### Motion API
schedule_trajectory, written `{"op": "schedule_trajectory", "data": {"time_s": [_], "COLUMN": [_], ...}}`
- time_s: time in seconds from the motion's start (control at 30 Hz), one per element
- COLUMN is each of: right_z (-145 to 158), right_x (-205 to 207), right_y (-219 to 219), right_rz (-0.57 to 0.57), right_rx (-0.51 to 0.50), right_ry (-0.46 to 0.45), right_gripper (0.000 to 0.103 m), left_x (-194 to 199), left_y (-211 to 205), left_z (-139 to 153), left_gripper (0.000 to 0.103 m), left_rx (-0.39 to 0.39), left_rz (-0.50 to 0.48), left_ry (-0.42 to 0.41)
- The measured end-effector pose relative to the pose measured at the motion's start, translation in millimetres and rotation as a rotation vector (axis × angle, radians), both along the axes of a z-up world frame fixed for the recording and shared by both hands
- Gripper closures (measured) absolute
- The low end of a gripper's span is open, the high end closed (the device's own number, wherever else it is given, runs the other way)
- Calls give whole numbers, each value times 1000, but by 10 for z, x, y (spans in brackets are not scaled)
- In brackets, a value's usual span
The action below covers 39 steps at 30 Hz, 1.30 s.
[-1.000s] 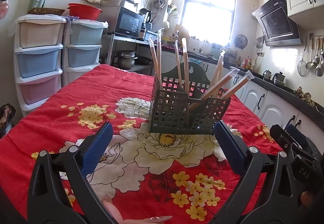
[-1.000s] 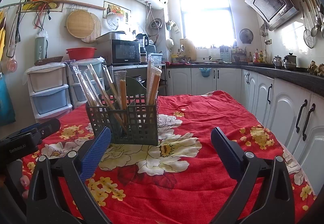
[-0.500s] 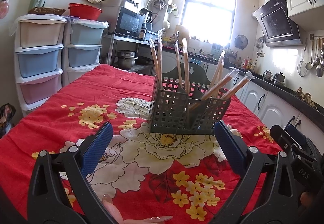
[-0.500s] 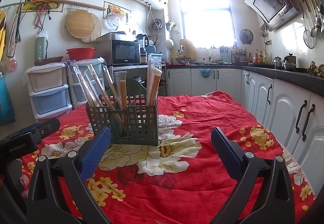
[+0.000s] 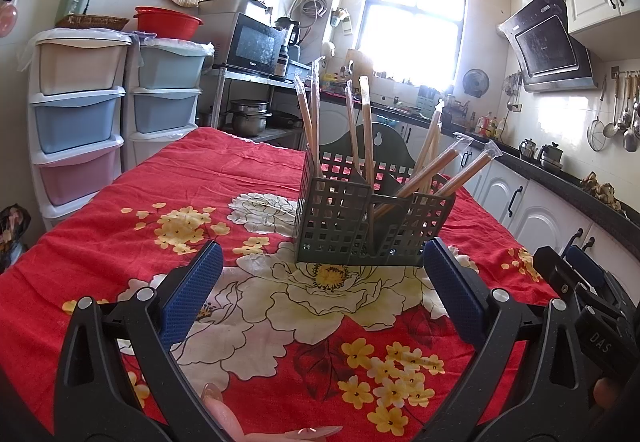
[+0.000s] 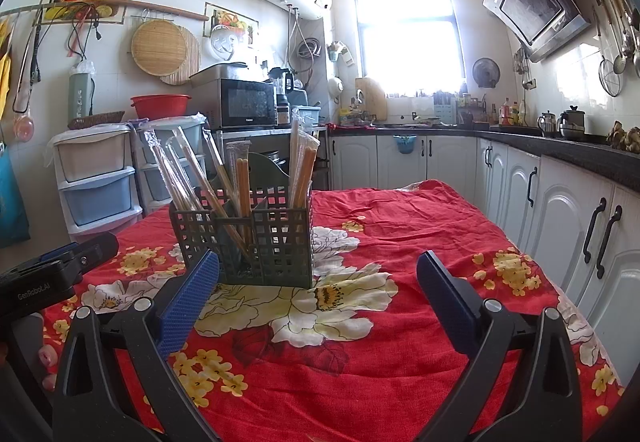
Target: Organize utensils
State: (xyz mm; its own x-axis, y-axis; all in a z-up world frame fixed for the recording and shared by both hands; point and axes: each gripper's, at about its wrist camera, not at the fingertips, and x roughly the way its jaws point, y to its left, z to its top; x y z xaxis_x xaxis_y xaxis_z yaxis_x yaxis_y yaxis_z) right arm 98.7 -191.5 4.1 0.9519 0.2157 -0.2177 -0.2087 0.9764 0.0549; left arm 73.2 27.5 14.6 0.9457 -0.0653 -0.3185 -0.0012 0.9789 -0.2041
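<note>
**Wrapped chopsticks all in caddy; both grippers empty**

Landmark: dark green perforated plastic utensil caddy (image 5: 370, 218), standing upright on the red floral tablecloth (image 5: 120, 226), over the big white peony print.

- Task items: long wooden chopstick pairs in clear plastic sleeves (image 5: 366, 130), standing in the caddy's compartments. Some near upright at its left side, 2 or so leaning far out over its right rim (image 5: 468, 172). No loose ones seen on the cloth around the caddy.
- Handling, judged: sticks light, stiff, thin. Sleeves likely slick, so a pinch could slide; crinkled sleeve tips give nothing firm. Best hold looks to be mid-shaft, above the caddy rim, pads square across the pair. Caddy itself looks light and could tip or skate on the cloth if a leaning stick is dragged sideways.
- Left gripper (image 5: 322, 296): jaws spread wide, blue ribbed pads (image 5: 192, 292) clear of everything, nothing held. Sits short of the caddy's near face.
- Right gripper (image 6: 318, 302): likewise wide apart, empty. Caddy (image 6: 256, 238) lies ahead, nearer its left pad (image 6: 188, 300); whether that pad touches the caddy, cannot tell.
</note>
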Motion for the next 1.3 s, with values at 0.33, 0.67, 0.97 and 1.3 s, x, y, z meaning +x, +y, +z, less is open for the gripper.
{"op": "schedule_trajectory", "data": {"time_s": [0.33,0.67,0.97,1.3], "right_z": [0,3,9,121], "right_x": [2,-6,-23,13], "right_y": [-5,-22,-41,-129], "right_rz": [0,-6,-13,-62], "right_rx": [0,3,8,21], "right_ry": [0,-3,-9,42], "right_gripper": [7,7,7,7], "left_x": [4,-2,20,138], "left_y": [0,-1,14,258], "left_z": [0,-13,-40,10], "left_gripper": [11,11,11,11], "left_rx": [3,2,0,-56], "left_rz": [0,-7,-15,8], "left_ry": [2,5,22,121]}}
